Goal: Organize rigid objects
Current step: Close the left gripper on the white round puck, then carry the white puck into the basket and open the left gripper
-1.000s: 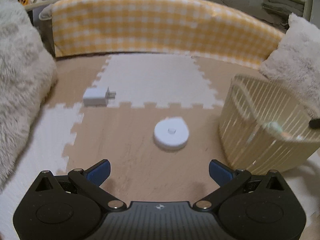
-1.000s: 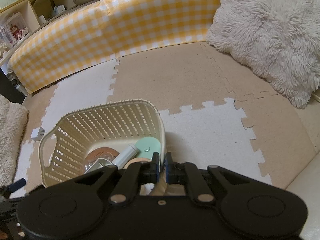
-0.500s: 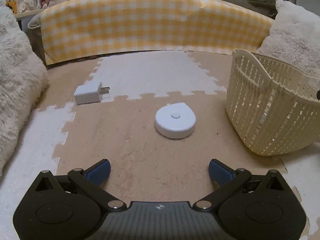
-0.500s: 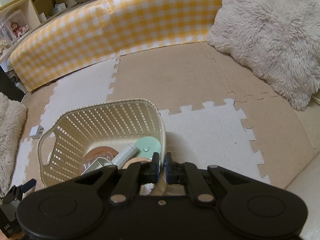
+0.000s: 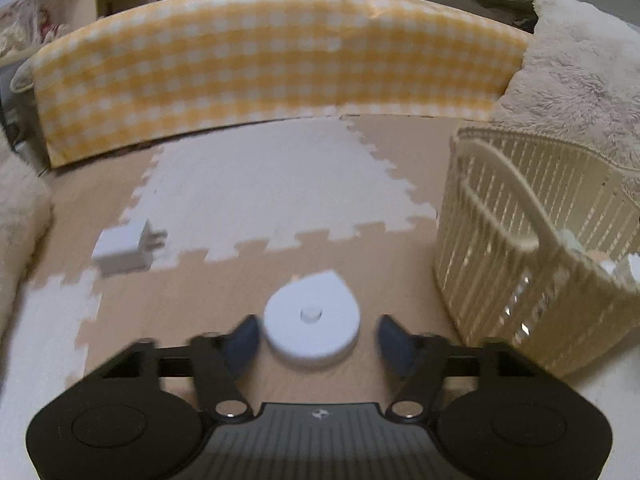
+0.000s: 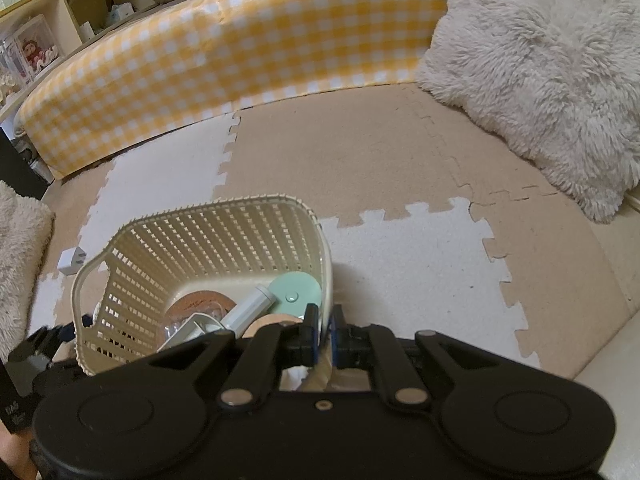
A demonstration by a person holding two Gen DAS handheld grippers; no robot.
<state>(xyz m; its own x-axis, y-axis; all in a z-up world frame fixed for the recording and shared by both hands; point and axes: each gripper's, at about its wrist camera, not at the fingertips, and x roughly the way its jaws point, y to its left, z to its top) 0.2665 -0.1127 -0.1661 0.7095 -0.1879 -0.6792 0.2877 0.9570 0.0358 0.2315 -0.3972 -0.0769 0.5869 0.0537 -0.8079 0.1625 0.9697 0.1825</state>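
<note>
Your left gripper (image 5: 316, 334) has just been closing; its blue pads (image 5: 244, 340) stand either side of the white disc (image 5: 312, 320) at lower centre, a gap visible on the right side, so no grip yet. The disc lies on the tan mat (image 5: 224, 300). A white charger (image 5: 126, 248) sits apart at left, on the mat seam. The cream basket (image 5: 520, 264) stands close on the right of the disc, its wall the nearest obstacle. A checked cushion (image 5: 260, 68) spans the back.

Your right gripper (image 6: 325, 334) is clamped on the basket's near rim at lower centre. Inside the basket (image 6: 208, 248) lie a mint disc (image 6: 294, 290), a white tube (image 6: 248, 308) and a brown round piece (image 6: 200, 304). A fluffy pillow (image 6: 540, 72) fills the upper right.
</note>
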